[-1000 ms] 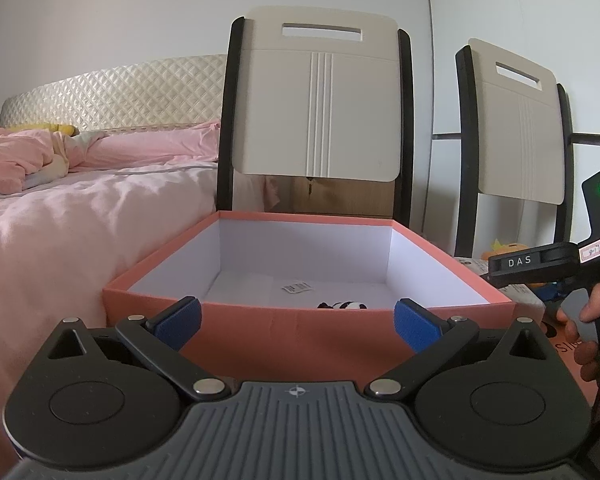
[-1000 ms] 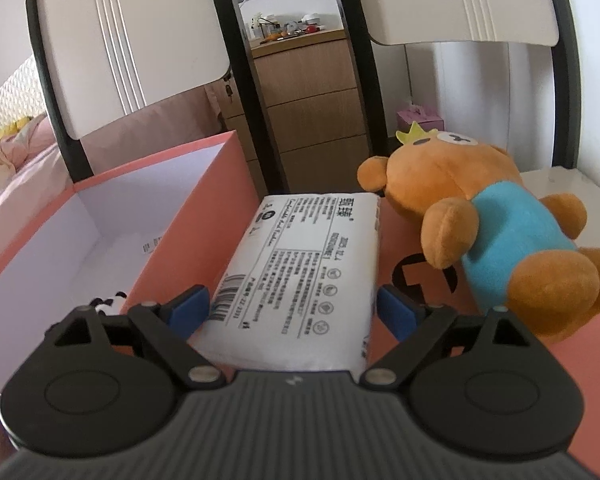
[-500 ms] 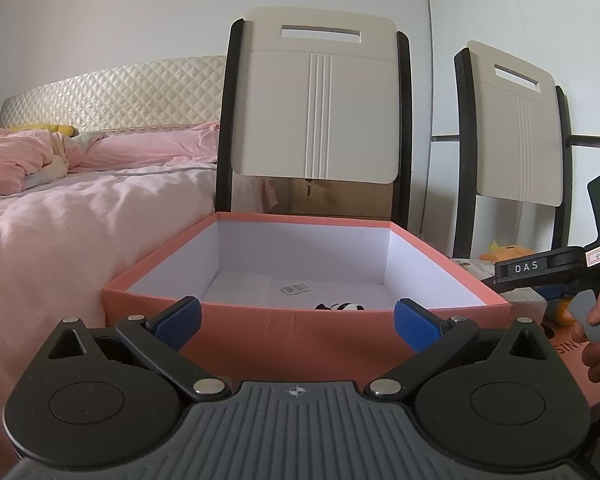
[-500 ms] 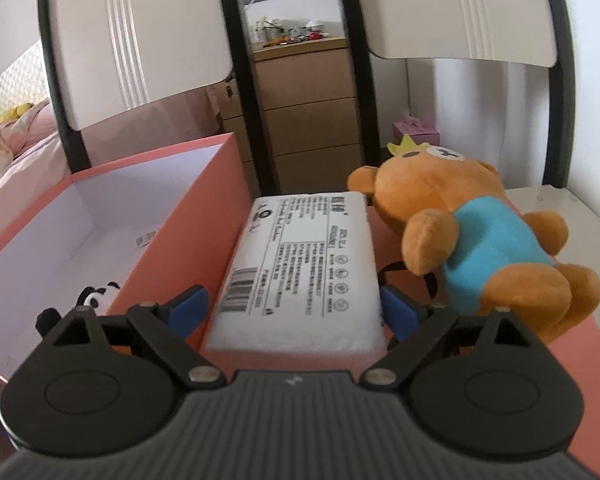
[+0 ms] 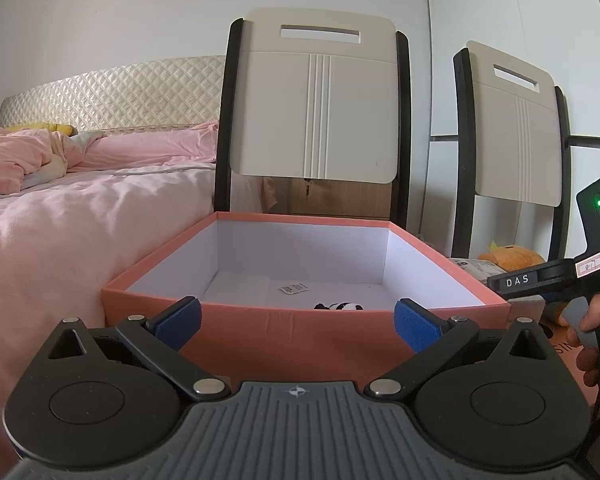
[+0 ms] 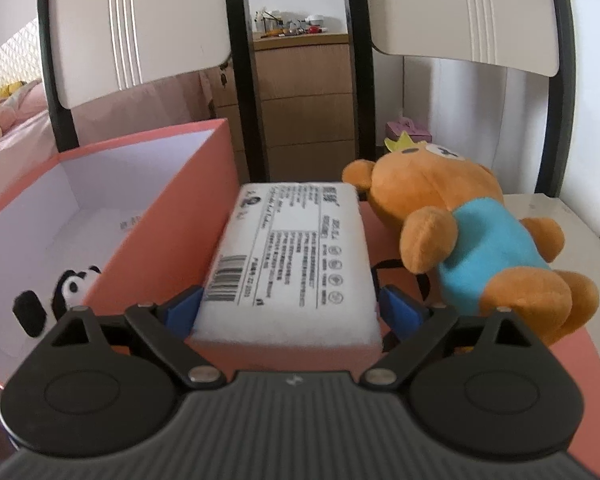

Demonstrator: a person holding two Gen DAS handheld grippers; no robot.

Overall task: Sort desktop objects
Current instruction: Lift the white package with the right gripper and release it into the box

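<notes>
Coral box (image 5: 300, 336) sits open straight ahead of your left gripper (image 5: 298, 320), its white floor carrying a small printed sticker (image 5: 293, 289) and a panda toy (image 6: 66, 288) near the front wall. Your left gripper is spread wide and holds nothing. Behind the box stand 2 chairs (image 5: 316, 112). Right of the box, an orange bear (image 6: 460, 240) in a blue shirt lies beside a white tissue pack (image 6: 290, 256) with a barcode and print too small to read. Your right gripper (image 6: 290, 312), marked "DAS", straddles the pack's near end, pads (image 6: 398, 312) wide apart, not clearly touching it.
</notes>
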